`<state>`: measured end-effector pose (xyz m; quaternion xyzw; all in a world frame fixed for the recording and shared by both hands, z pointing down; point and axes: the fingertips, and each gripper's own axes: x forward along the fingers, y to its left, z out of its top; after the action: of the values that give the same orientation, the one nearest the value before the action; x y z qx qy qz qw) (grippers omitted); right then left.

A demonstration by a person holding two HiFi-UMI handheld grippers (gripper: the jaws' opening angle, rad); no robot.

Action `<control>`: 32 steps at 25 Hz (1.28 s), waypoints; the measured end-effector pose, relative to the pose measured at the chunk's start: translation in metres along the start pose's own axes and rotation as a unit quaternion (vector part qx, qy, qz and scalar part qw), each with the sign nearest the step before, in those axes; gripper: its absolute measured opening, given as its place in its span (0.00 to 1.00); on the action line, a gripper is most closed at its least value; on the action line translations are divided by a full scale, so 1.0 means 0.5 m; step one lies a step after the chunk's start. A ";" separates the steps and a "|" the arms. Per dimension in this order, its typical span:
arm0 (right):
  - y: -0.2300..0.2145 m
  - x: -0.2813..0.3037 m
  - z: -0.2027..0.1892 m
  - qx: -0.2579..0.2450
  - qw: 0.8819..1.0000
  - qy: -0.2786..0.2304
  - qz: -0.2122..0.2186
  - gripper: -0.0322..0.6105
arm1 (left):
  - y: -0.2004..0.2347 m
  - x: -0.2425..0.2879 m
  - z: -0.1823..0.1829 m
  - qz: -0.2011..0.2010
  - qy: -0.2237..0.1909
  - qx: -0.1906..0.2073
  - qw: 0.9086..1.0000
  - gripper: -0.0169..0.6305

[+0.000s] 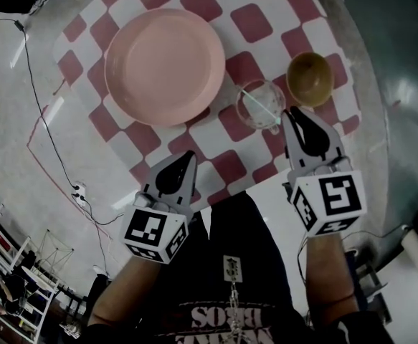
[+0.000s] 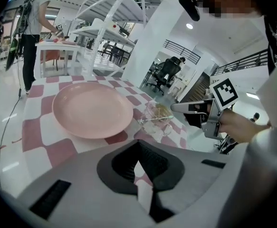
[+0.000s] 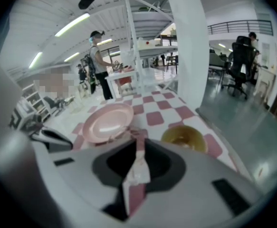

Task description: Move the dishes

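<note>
Our left gripper [image 1: 186, 158] hovers over the near edge of the red-and-white checked cloth [image 1: 266, 20]. Its jaws are pressed together but for a thin slit, through which we see only cloth. It holds nothing and stands apart from every dish.

Our right gripper [image 1: 291, 117] reaches further in, and its jaws are likewise drawn together with nothing between them. Its tip sits just beside the glass cup [image 1: 260, 104], on the side where the cup's handle juts out. We cannot tell whether it touches the glass.

The pink plate [image 1: 165, 64] lies flat near the middle of the cloth, ahead of the left gripper and well clear of it. The glass cup stands upright just beside the plate's near right rim, with a thin pale stick [image 1: 255, 99] slanting across its inside. The yellow-brown bowl [image 1: 310, 77] stands to the right of the cup, close to it but apart, just beyond the right gripper's tip.
</note>
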<state>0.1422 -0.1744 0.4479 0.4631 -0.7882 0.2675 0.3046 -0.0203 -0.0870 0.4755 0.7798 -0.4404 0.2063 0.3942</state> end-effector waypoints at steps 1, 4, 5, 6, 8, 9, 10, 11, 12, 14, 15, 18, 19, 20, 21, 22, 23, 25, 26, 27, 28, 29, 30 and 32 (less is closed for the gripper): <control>0.001 0.003 -0.009 0.005 1.000 0.004 -0.003 0.17 | 0.008 -0.004 -0.009 0.003 0.006 0.001 1.000 0.07; -0.008 0.016 -0.025 0.019 1.000 0.018 -0.007 0.20 | 0.025 -0.011 -0.020 0.006 0.016 0.005 1.000 0.07; -0.014 0.021 -0.025 0.019 1.000 0.021 -0.009 0.21 | 0.028 -0.010 -0.018 0.004 0.016 0.006 1.000 0.07; -0.021 0.026 -0.023 0.015 1.000 0.023 -0.012 0.21 | 0.033 -0.009 -0.014 0.002 0.015 0.008 1.000 0.07; -0.031 0.038 -0.018 0.009 0.999 0.031 -0.018 0.21 | 0.049 -0.008 -0.002 0.003 0.011 0.011 1.000 0.07; -0.032 0.044 -0.017 0.011 0.999 0.036 -0.017 0.22 | 0.061 -0.009 0.004 0.006 0.009 0.011 1.000 0.07; -0.032 0.049 -0.016 0.015 0.999 0.042 -0.016 0.22 | 0.074 -0.010 0.010 0.010 0.007 0.011 1.000 0.07; -0.032 0.055 -0.017 0.020 0.999 0.048 -0.014 0.22 | 0.086 -0.011 0.015 0.013 0.007 0.010 1.000 0.07; -0.031 0.059 -0.020 0.025 0.998 0.054 -0.014 0.22 | 0.096 -0.013 0.018 0.015 0.006 0.009 1.000 0.07; -0.029 0.070 -0.027 0.034 0.997 0.067 -0.015 0.22 | 0.114 -0.016 0.017 0.017 0.009 0.007 1.000 0.07; -0.027 0.077 -0.032 0.037 0.996 0.074 -0.017 0.22 | 0.121 -0.018 0.015 0.018 0.012 0.007 1.000 0.07; -0.020 0.096 -0.046 0.037 0.994 0.100 -0.022 0.21 | 0.140 -0.026 0.008 0.019 0.018 0.002 1.000 0.07; -0.020 0.101 -0.049 0.036 0.993 0.107 -0.025 0.21 | 0.146 -0.028 0.008 0.018 0.019 0.000 1.000 0.07; -0.020 0.104 -0.051 0.036 0.993 0.112 -0.028 0.21 | 0.153 -0.028 0.010 0.017 0.019 -0.002 1.000 0.07; -0.021 0.106 -0.053 0.038 0.992 0.116 -0.031 0.21 | 0.159 -0.029 0.013 0.015 0.018 -0.003 1.000 0.07; -0.023 0.109 -0.054 0.040 0.992 0.119 -0.034 0.21 | 0.165 -0.029 0.016 0.014 0.017 -0.004 1.000 0.07; -0.024 0.111 -0.054 0.043 0.991 0.122 -0.036 0.21 | 0.171 -0.030 0.020 0.012 0.017 -0.005 1.000 0.07; -0.028 0.118 -0.055 0.045 0.990 0.128 -0.041 0.21 | 0.183 -0.031 0.026 0.010 0.016 -0.007 1.000 0.07; -0.029 0.124 -0.056 0.045 0.989 0.133 -0.044 0.20 | 0.190 -0.031 0.028 0.010 0.015 -0.009 1.000 0.07; -0.030 0.131 -0.058 0.044 0.988 0.138 -0.047 0.20 | 0.198 -0.031 0.028 0.009 0.016 -0.011 1.000 0.07; -0.031 0.138 -0.060 0.041 0.987 0.144 -0.051 0.20 | 0.205 -0.031 0.026 0.009 0.017 -0.012 1.000 0.07; -0.032 0.146 -0.064 0.036 0.986 0.152 -0.057 0.20 | 0.212 -0.032 0.024 0.008 0.019 -0.014 1.000 0.07; -0.033 0.153 -0.070 0.029 0.984 0.161 -0.063 0.20 | 0.218 -0.033 0.022 0.007 0.021 -0.015 1.000 0.07; -0.036 0.164 -0.080 0.013 0.981 0.179 -0.076 0.20 | 0.227 -0.036 0.018 0.005 0.024 -0.018 1.000 0.07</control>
<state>0.1360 -0.2006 0.5372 0.4707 -0.6799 0.3324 0.4537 -0.1267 -0.1191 0.5069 0.7652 -0.4385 0.2193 0.4171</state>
